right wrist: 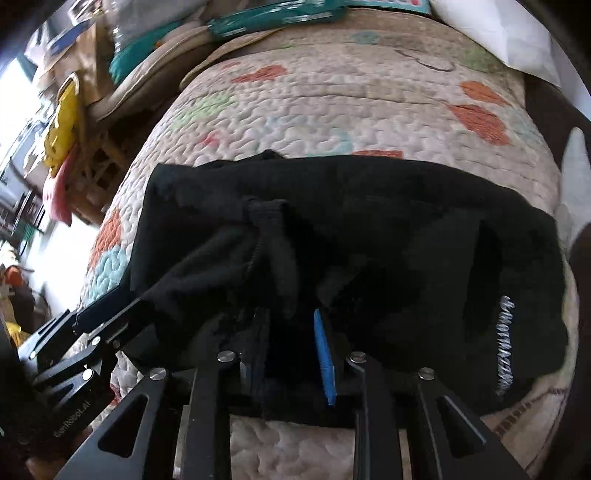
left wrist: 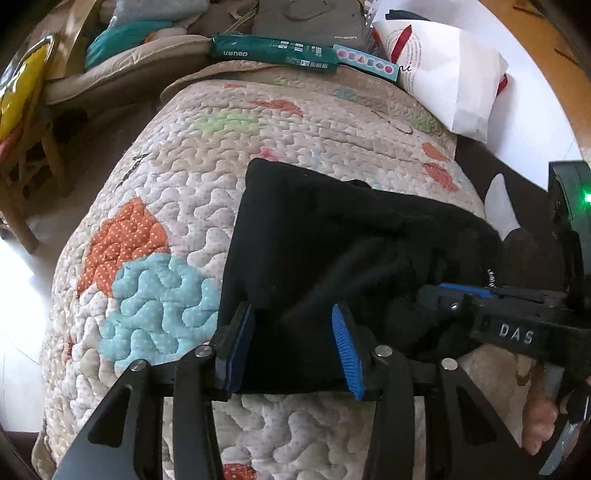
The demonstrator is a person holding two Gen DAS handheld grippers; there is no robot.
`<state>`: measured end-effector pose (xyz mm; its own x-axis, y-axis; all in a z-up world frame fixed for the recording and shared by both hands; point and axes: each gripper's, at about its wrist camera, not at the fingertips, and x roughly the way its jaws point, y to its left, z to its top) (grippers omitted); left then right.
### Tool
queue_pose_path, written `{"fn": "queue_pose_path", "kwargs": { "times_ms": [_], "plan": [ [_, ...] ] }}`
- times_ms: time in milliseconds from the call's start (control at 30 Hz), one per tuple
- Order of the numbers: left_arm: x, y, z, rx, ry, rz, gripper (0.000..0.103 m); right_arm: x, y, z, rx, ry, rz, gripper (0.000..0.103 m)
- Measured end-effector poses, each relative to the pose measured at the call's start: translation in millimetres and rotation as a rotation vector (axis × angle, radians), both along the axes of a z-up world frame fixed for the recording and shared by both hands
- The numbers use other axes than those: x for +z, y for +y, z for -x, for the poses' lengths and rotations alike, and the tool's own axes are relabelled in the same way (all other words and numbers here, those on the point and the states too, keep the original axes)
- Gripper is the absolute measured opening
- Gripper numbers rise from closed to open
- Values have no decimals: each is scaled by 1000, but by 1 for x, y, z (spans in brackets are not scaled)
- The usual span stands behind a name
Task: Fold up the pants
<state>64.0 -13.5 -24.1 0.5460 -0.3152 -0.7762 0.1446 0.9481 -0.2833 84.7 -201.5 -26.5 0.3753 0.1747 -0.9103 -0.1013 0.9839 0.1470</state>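
The black pants (left wrist: 332, 236) lie folded in a thick bundle on a quilted bedspread (left wrist: 192, 155). My left gripper (left wrist: 291, 332) is open over the near left edge of the bundle, its blue pads on either side of the cloth without pinching it. My right gripper (right wrist: 291, 332) is open at the near edge of the pants (right wrist: 369, 229), just below a drawstring loop (right wrist: 266, 210). White lettering (right wrist: 504, 343) runs along the pants' right side. The right gripper also shows in the left wrist view (left wrist: 461, 299), beside the bundle's right edge.
The quilt (right wrist: 332, 103) has orange, blue and green patches. At the bed's far end lie a green packet (left wrist: 273, 51), a white paper bag (left wrist: 450, 74) and a grey pouch (left wrist: 306, 18). A wooden chair with a yellow bag (left wrist: 22, 88) stands at the left.
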Motion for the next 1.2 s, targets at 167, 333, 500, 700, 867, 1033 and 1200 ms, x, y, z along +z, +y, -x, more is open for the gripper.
{"fn": "queue_pose_path", "kwargs": {
  "times_ms": [167,333,500,700,867,1033,1200],
  "plan": [
    [2,8,0,15,26,50,47,9,-37,4,-131,-30,12,39],
    [10,11,0,24,12,93,50,6,-86,23,-344,-24,-138,43],
    [14,17,-2,56,-6,113,51,-2,-109,53,-458,-39,-245,46],
    [25,34,-8,111,15,133,51,7,-124,60,-526,-101,-212,46],
    [56,16,-30,47,-13,139,63,15,-143,73,-586,-130,-220,46],
    [60,-56,-71,-181,6,79,65,-7,-176,92,-699,-62,-309,46],
    [45,-155,-106,-448,76,105,65,-14,-182,86,-710,-64,-365,46]
  ]
}}
